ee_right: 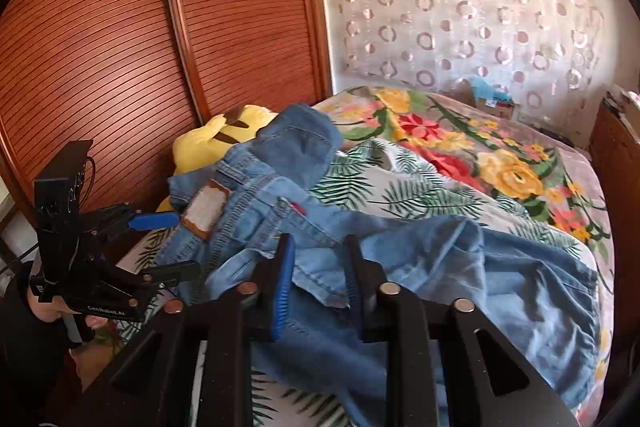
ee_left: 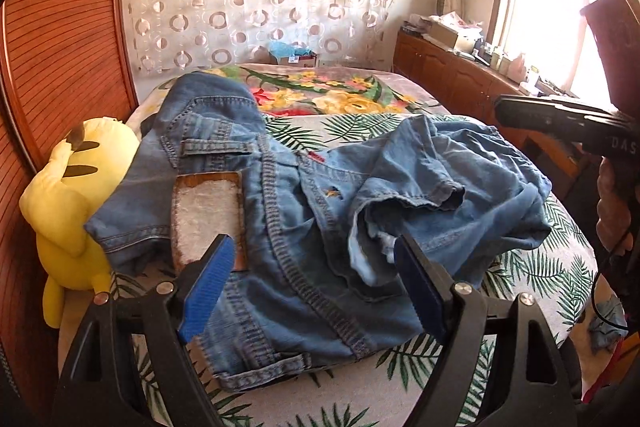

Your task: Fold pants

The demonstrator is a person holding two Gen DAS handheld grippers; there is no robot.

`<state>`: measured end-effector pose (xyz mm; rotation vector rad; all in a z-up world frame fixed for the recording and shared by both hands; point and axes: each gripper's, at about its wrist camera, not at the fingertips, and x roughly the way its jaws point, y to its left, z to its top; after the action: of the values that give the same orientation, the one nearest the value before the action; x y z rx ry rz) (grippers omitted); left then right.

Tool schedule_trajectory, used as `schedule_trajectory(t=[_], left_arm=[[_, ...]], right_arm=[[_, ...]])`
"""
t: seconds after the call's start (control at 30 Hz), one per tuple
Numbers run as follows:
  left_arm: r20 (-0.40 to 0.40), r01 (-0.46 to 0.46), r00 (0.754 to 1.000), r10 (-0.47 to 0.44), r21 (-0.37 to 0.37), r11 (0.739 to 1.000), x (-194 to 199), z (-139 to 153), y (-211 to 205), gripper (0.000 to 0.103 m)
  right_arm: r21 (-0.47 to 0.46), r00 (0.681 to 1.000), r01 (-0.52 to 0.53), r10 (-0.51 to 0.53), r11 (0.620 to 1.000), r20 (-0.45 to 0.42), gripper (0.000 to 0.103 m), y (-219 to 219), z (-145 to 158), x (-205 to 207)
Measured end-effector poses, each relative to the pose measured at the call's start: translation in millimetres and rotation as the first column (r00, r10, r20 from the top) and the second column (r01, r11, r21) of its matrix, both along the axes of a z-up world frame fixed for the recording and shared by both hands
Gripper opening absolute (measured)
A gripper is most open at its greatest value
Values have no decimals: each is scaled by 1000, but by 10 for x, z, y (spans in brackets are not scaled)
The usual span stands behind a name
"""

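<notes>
Leaf-print bed (ee_left: pixel 560 247), rumpled soft denim pants (ee_left: pixel 304 227)

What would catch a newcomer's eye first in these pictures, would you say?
Most likely the crumpled blue denim pants heaped across the leaf-print bedspread, with the white patch at the waistband facing up. Next, the bright yellow plush toy wedged between the pants and the brown slatted wardrobe doors. Beyond them lies a vivid floral blanket.

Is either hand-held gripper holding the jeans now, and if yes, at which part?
Neither holds them. The left hand-held gripper is wide open above the jeans. The right hand-held gripper is partly open, with a fabric edge lying between its fingers but not clamped.
</notes>
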<state>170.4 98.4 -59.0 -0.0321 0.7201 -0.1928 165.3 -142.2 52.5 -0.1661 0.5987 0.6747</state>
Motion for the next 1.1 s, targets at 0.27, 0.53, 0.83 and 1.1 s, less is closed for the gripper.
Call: schedule_trajectory(t=[0.27,0.53,0.83,1.1], left_arm=[[-26,72,997,-71,18,997,107,-92,-273,82],[-97,97,991,-95,19,995,253,-311,-361,57],[-97,172,981,-169,20,985,185,-308,-536,21],[-22,170,985,-169,16,985,31,-28,-476,7]], right_arm=[[-41,995,96,-97,994,-24,29,-145,-226,21],[-102,981,167,-175,981,-85,29,-293,-608,14],[-100,976,168,-180,981,-121,29,-209,-794,-164],[-60,974,184,-190,981,-121,29,-281,-780,-131]])
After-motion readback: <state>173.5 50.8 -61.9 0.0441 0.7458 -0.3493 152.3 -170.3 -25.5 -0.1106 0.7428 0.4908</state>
